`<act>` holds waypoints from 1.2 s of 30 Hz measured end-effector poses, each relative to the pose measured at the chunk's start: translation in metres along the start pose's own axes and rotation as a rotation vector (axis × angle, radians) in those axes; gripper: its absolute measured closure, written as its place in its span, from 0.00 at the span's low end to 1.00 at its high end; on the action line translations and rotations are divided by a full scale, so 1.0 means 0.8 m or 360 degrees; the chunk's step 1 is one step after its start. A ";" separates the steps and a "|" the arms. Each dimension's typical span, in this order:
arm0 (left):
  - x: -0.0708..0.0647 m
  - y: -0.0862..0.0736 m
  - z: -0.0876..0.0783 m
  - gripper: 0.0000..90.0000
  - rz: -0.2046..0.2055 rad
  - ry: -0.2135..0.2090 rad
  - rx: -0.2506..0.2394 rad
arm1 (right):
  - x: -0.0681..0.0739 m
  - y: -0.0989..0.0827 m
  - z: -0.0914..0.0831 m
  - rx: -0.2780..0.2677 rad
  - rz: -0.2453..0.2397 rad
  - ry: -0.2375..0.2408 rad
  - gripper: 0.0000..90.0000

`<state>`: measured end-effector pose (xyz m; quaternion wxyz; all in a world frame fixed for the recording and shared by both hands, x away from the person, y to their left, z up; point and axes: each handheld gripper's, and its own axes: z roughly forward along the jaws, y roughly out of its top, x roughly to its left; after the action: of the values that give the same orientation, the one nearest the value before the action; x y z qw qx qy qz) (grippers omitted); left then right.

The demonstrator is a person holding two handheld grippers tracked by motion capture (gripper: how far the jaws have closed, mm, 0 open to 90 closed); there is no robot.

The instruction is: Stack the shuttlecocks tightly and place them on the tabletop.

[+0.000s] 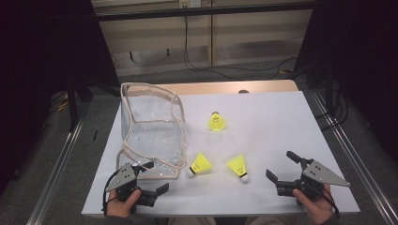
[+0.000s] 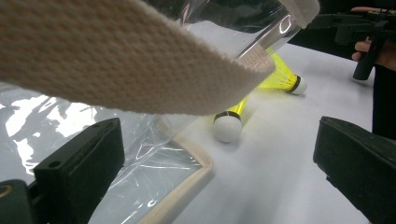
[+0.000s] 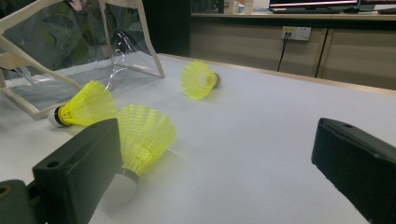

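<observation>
Three yellow shuttlecocks lie on the white table top (image 1: 263,117): one far (image 1: 216,121), one near left (image 1: 200,164), one near right (image 1: 237,166). A clear plastic bag (image 1: 150,129) with cream trim stands open at the left. My left gripper (image 1: 151,178) is open at the bag's near corner, empty, its jaws straddling the bag's trim (image 2: 187,182) and the near left shuttlecock (image 2: 229,125). My right gripper (image 1: 281,166) is open and empty, just right of the near right shuttlecock (image 3: 140,140). The far shuttlecock (image 3: 198,79) and the bag (image 3: 74,42) lie beyond it.
A wooden table edge (image 1: 225,87) shows behind the white top. Metal rails (image 1: 349,154) run along both sides. Cables (image 1: 206,65) lie on the floor behind. Cabinets and a wall socket (image 3: 296,32) stand in the background.
</observation>
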<state>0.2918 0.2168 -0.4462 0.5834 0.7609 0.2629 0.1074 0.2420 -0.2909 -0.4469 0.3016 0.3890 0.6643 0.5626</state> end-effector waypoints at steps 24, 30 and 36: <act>-0.038 0.005 0.033 0.04 -0.0001 -0.0158 0.0140 | 0.002 0.001 0.002 0.0021 -0.0024 0.0014 0.01; -0.047 0.009 0.047 0.04 -0.0030 -0.0138 0.0140 | 0.003 0.001 0.002 0.0026 -0.0031 0.0010 0.01; -0.052 0.011 0.058 0.04 -0.0050 -0.0122 0.0140 | 0.004 0.001 0.002 0.0025 -0.0030 0.0015 0.01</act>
<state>0.2811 0.1544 -0.4454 0.5608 0.7851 0.2566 0.0575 0.2421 -0.2876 -0.4463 0.3007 0.3826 0.6737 0.5562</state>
